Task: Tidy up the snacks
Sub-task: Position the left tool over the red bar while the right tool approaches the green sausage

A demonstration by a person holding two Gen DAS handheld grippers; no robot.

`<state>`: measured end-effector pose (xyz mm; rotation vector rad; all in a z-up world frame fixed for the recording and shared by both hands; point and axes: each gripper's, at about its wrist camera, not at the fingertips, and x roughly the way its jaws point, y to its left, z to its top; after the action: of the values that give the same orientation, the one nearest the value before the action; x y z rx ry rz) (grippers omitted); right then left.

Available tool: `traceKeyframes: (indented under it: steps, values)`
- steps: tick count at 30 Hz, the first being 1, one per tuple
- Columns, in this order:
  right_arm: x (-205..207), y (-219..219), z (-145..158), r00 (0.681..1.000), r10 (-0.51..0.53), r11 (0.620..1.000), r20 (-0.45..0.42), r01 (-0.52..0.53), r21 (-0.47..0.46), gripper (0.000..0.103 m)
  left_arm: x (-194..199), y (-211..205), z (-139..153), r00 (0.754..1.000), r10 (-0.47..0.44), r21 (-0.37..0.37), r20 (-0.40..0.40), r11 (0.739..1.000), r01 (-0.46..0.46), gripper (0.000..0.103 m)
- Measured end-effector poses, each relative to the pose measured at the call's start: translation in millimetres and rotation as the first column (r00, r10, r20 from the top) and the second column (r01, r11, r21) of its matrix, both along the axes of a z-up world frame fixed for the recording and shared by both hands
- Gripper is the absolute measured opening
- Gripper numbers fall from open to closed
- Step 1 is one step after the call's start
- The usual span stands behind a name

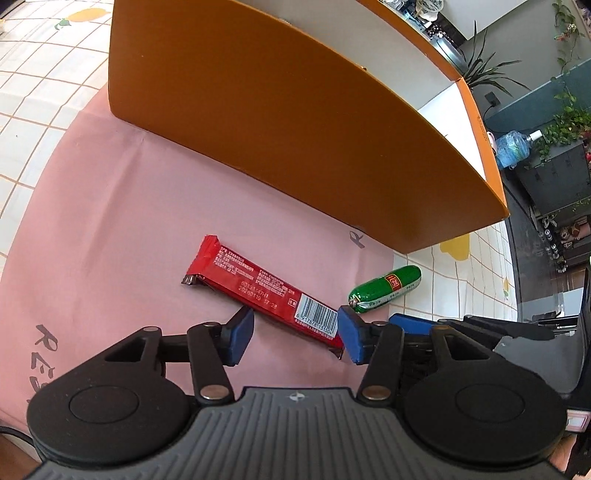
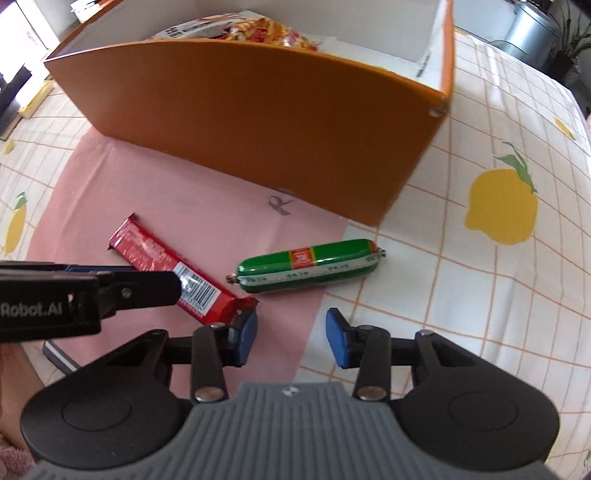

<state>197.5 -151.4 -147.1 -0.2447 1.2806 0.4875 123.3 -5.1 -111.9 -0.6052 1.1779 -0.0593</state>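
An orange box with white inner walls stands on a pink mat, which lies over a white checked cloth printed with yellow fruit. From the right wrist view a snack bag with red and yellow print shows inside the box, against its near wall. Two snacks lie loose in front of the box. A red bar in a shiny wrapper lies flat on the mat, barcode side up, running from about 10 o'clock to 4 o'clock in the left wrist view. A green sausage in a sealed casing with a red and gold label lies just beside the bar's barcode end, at about 2 o'clock from it, resting across the mat's edge so that part of it sits on the cloth. The two snacks are close but whether they touch cannot be told. The left gripper points steeply down over the barcode end of the bar, its blue pads standing on either side of the wrapper with a gap left at each side, so the jaws are parted and not pressing on the bar. The right gripper hangs at about 6 o'clock from the sausage, short of it, with its blue pads apart and nothing between them but mat and cloth; its left pad sits just beside the crimped tip of the bar. The left gripper's black body crosses the left side of the right wrist view, covering the middle of the bar.
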Motion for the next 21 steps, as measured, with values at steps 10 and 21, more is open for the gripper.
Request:
traceKeyframes:
  steps: [10, 21]
  values:
    - [0, -16, 8, 0.995, -0.096, 0.994, 0.026, 0.095, 0.048, 0.047, 17, -17, 1, 0.999, 0.032, 0.118, -0.004, 0.993, -0.032, 0.069]
    - [18, -39, 4, 0.918, -0.394, 0.894, -0.039, 0.393, 0.216, 0.050, 30, -22, -2, 0.999, -0.039, 0.298, 0.023, 0.954, 0.030, 0.059]
